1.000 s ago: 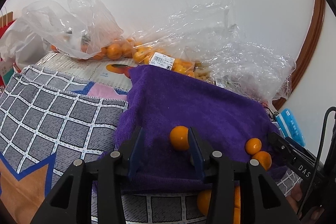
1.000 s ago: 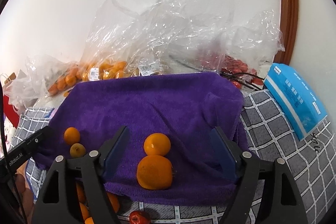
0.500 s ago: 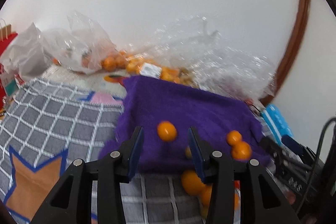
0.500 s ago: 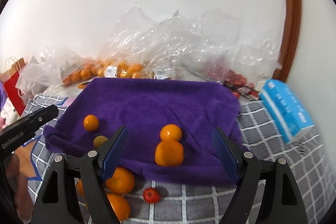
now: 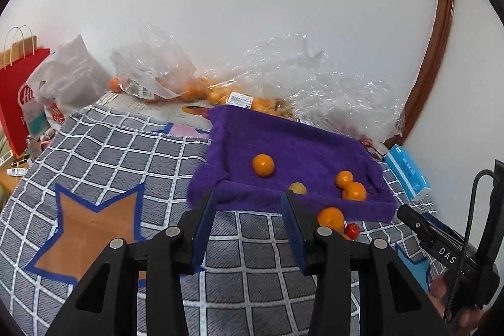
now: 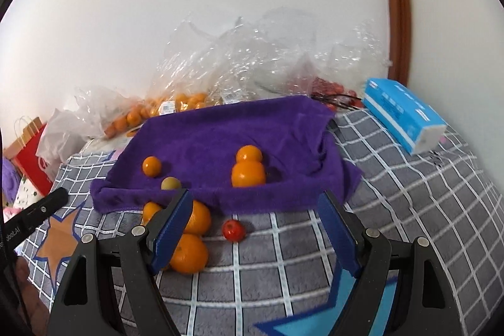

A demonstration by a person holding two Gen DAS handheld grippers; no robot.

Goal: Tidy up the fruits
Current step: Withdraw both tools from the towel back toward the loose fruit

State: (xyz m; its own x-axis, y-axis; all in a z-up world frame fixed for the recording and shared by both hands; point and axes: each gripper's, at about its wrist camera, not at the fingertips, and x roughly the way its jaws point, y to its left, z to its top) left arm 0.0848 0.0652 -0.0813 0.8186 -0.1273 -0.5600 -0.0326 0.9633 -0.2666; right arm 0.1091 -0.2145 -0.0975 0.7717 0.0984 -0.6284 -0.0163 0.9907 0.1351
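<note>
A purple towel [image 5: 299, 144] [image 6: 220, 134] lies on the checked cloth. On it sit a small orange [image 5: 263, 165] [image 6: 151, 166], a yellowish fruit [image 5: 297, 188] [image 6: 171, 183] and two touching oranges [image 5: 354, 190] [image 6: 248, 173]. In front of the towel lie loose oranges [image 6: 189, 252] [image 5: 330, 218] and a small red fruit [image 6: 233, 230] [image 5: 352, 230]. My left gripper [image 5: 249, 232] is open and empty, short of the towel's near edge. My right gripper [image 6: 256, 229] is open and empty, above the loose fruit.
Clear plastic bags of oranges [image 5: 189, 87] [image 6: 176, 103] line the wall behind the towel. A blue tissue pack [image 6: 403, 115] [image 5: 406, 172] lies at the right. A red paper bag [image 5: 15, 96] stands at far left. A wooden door frame [image 6: 397, 5] rises at the right.
Both grippers have drawn back and up from the towel, so the loose oranges and red fruit in front of it now show. Both stay open and empty.
</note>
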